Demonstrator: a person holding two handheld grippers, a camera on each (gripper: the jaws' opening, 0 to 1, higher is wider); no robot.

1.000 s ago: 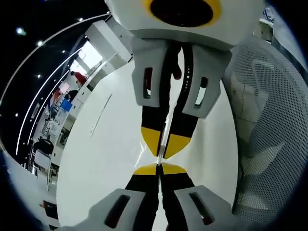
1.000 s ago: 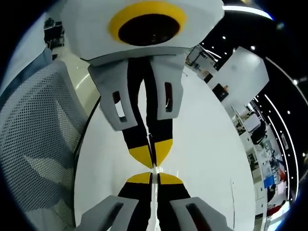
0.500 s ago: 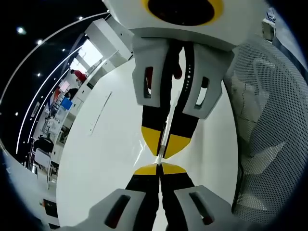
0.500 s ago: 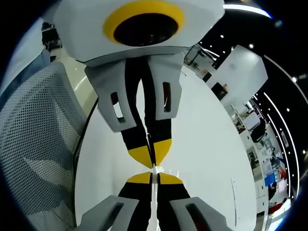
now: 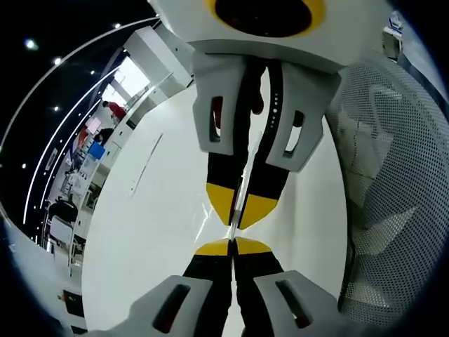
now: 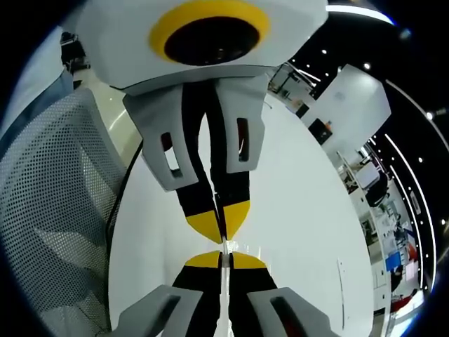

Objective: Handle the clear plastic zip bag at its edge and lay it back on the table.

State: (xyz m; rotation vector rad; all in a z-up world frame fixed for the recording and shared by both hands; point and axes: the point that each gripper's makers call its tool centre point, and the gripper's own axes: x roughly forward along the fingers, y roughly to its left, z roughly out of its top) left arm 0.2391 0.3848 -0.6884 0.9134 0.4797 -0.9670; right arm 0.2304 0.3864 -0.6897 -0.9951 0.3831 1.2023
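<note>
The clear plastic zip bag is seen edge-on as a thin glinting strip above the white table. My left gripper rises from the bottom, shut on that edge. The right gripper comes down from the top, tip to tip with it and also shut on the bag. In the right gripper view my right gripper pinches the bag, which shows as a pale line between its jaws. The left gripper faces it from above. Most of the bag's sheet is too clear to make out.
A grey mesh chair stands beside the table, at the left in the right gripper view. The white table stretches away under both grippers. Desks, monitors and people in an office lie beyond its far edge.
</note>
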